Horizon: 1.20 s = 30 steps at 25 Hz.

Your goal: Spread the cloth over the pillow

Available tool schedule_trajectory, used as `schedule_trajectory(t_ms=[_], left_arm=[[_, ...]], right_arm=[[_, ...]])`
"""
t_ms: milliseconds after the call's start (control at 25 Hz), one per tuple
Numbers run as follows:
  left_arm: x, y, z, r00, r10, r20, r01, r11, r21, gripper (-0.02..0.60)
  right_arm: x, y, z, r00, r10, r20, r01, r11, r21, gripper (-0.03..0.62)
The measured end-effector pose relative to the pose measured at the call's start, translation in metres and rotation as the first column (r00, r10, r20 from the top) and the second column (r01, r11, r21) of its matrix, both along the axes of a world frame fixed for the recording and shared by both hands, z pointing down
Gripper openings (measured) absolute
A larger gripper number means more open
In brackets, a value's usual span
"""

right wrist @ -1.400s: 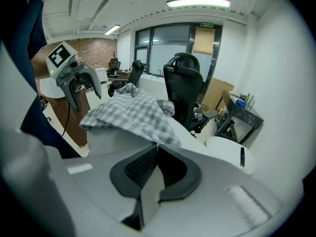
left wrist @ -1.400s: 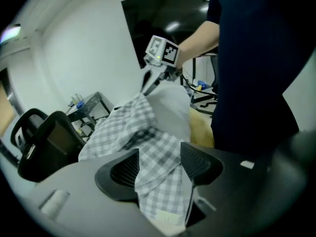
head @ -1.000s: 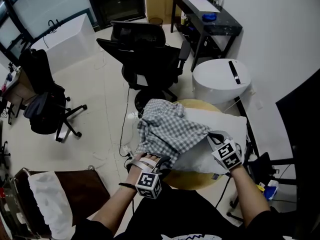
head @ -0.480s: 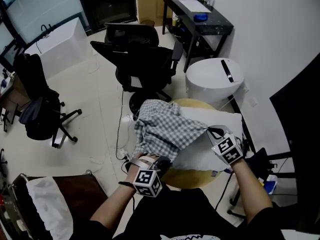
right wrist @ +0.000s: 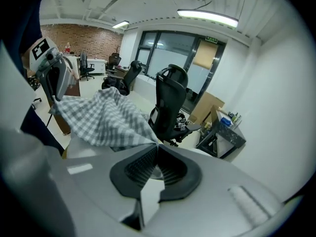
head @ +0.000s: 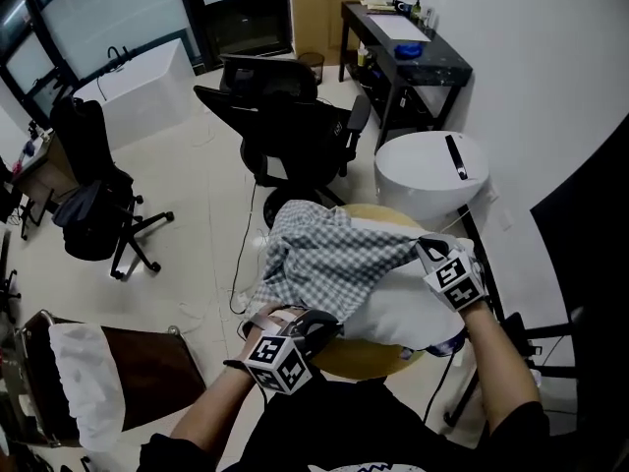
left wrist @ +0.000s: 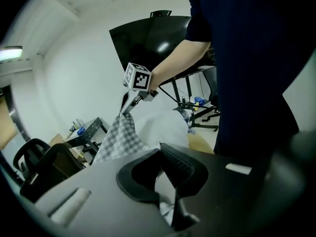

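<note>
A grey-and-white checked cloth [head: 329, 262] lies bunched over the left half of a white pillow [head: 418, 308] on a round wooden table [head: 369, 360]. My left gripper [head: 324, 323] is at the cloth's near edge, shut on the fabric; in the left gripper view the cloth [left wrist: 117, 135] runs from my jaws [left wrist: 161, 148] up to the right gripper [left wrist: 129, 102]. My right gripper [head: 424, 248] is shut on the cloth's right corner above the pillow. In the right gripper view the cloth [right wrist: 101, 116] stretches from the jaws [right wrist: 157, 145] to the left gripper [right wrist: 55, 83].
A black office chair [head: 295, 126] stands just beyond the table. A white round stool or side table [head: 432, 170] is at the right, a black desk [head: 408, 47] behind it. Another chair [head: 88, 190] is at the far left, a brown seat with a white cushion [head: 84, 386] at the lower left.
Both grippers have lifted, and the right one has pulled its corner further right. The cloth is drawn out wider between them and covers more of the pillow.
</note>
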<state>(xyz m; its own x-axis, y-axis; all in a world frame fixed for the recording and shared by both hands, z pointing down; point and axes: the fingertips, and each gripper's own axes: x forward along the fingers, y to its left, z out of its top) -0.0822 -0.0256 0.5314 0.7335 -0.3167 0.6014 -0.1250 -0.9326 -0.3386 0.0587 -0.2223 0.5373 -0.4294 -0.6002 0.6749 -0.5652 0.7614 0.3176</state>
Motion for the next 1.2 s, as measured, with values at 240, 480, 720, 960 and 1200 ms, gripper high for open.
schedule_trajectory(t_ms=[240,480,720,960,1200], left_arm=[[0.06,0.015,-0.025,0.997,-0.029,-0.072,0.028,0.999,-0.015,0.0],[0.126,0.021,-0.049,0.99,-0.006,-0.144,0.004,1.0,-0.017,0.0],[0.186,0.029,-0.055,0.983,0.06,-0.171,-0.065,0.998,-0.024,0.0],[0.238,0.03,-0.059,0.974,0.095,-0.204,-0.106,0.994,-0.041,0.0],[0.285,0.027,-0.061,0.964,0.147,-0.22,-0.162,0.985,-0.052,0.0]], right_arm=[[0.041,-0.024,-0.009,0.999,-0.031,-0.021,0.032,0.999,0.035,0.012],[0.087,-0.053,-0.016,0.996,-0.048,-0.073,0.055,0.994,0.092,0.012],[0.125,-0.075,-0.02,0.996,-0.024,-0.081,0.034,0.992,0.121,0.012],[0.159,-0.088,-0.014,0.993,-0.016,-0.115,0.03,0.992,0.122,0.012],[0.189,-0.093,-0.004,0.991,0.003,-0.135,0.015,0.992,0.126,0.012]])
